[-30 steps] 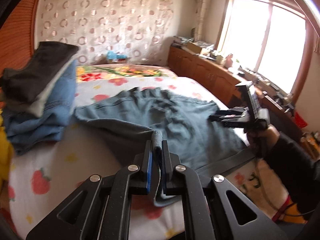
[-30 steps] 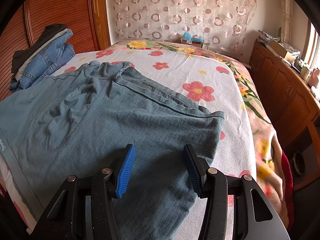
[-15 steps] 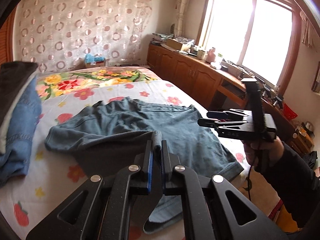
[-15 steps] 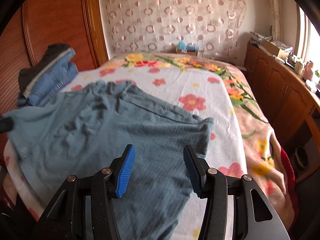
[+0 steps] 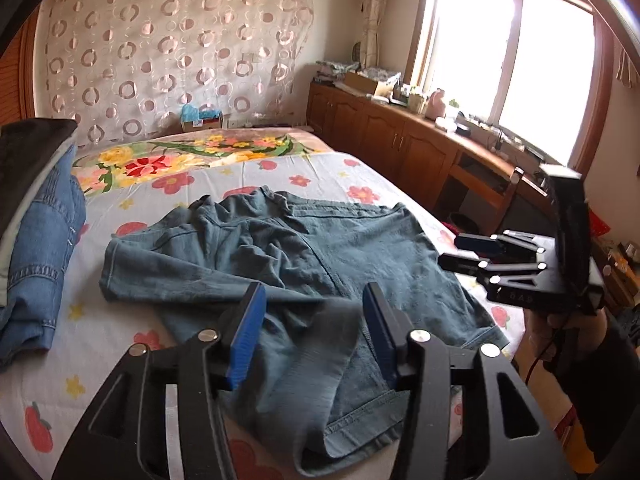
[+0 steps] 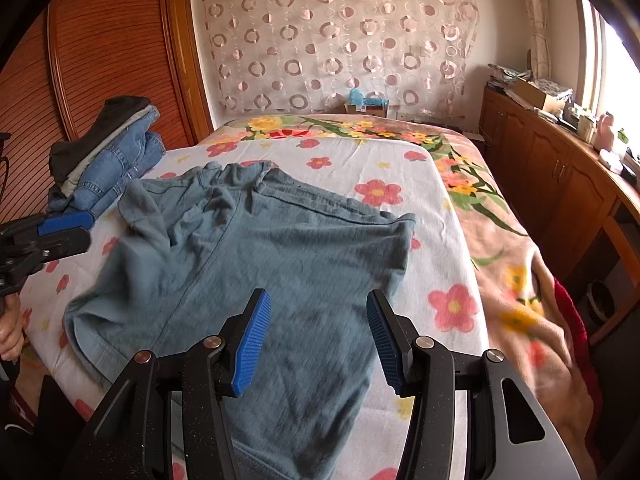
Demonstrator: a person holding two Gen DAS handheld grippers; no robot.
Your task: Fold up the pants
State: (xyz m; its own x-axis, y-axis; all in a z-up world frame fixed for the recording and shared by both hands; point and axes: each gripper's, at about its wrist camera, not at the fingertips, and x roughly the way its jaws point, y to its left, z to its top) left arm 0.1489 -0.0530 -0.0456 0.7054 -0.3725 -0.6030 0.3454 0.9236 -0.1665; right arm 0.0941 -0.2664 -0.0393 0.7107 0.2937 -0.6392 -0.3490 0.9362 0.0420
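Bedroom, floral bed (image 5: 120, 360) serving as the folding surface.

Left wrist view: pants (image 5: 304, 264) are lying rumpled across the bed, one leg end trailing toward the near edge, likely laid out flat for folding. Left gripper (image 5: 314, 330) is hovering just over that leg; its jaws are opening, cloth showing below the gap, pads not pressing it. Clothes stack (image 5: 36, 216) is sitting at the left, probably finished items kept aside.

Right wrist view: pants (image 6: 280, 248) are spreading mid-bed. Right gripper (image 6: 318, 338) is hanging half open over the near leg, gripping nothing. Stack (image 6: 108, 152) is resting by the wardrobe (image 6: 112, 52).
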